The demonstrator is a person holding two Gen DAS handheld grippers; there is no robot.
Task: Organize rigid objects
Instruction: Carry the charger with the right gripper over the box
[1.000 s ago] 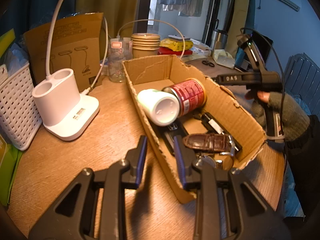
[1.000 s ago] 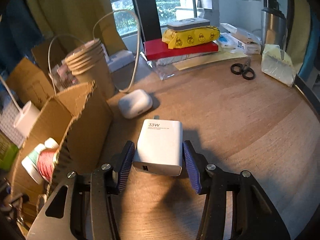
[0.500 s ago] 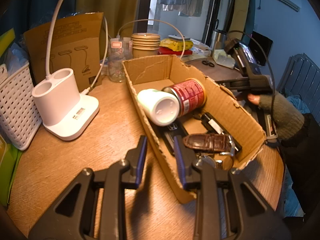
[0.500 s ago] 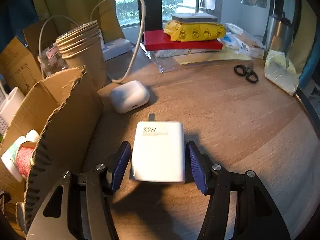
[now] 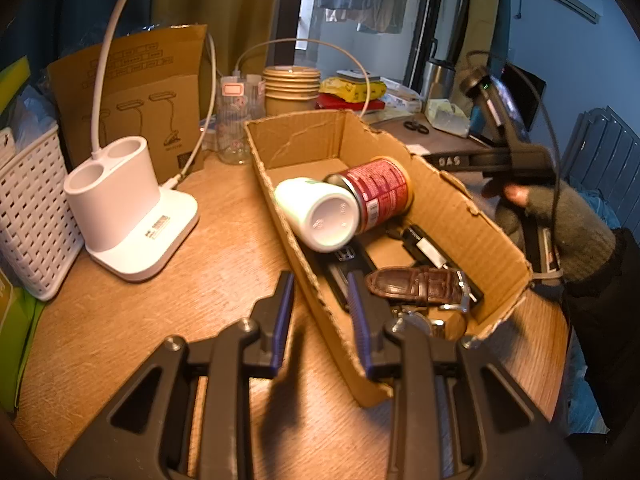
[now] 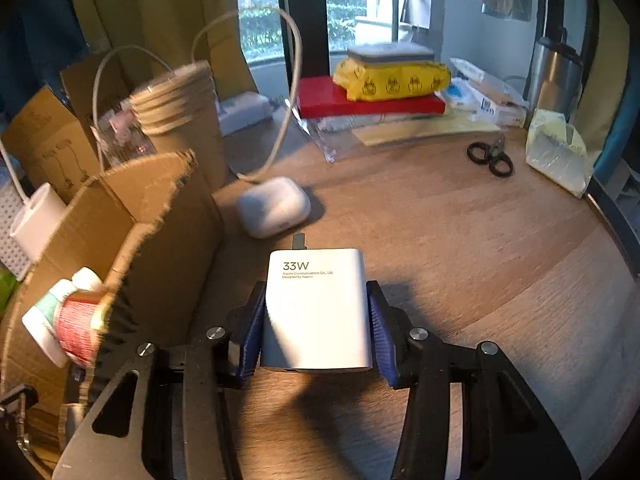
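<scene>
Left wrist view, left gripper [image 5: 320,312]: jaws nearly shut, straddling the near wall of the cardboard box [image 5: 460,208]; whether the pads pinch the wall is unclear.
Left wrist view, box contents: white bottle [image 5: 320,216] and red can [image 5: 376,192] lie inside.
Right wrist view, right gripper [image 6: 316,328]: jaws closing, pads meeting the flat sides of the white charger [image 6: 316,304].
Right wrist view, charger place: on the table [image 6: 480,260], just beside the box.
Handling: probably stiff, light, smooth-shelled; flat opposite sides suit the grip, low on the body, clear of the prongs.
</scene>
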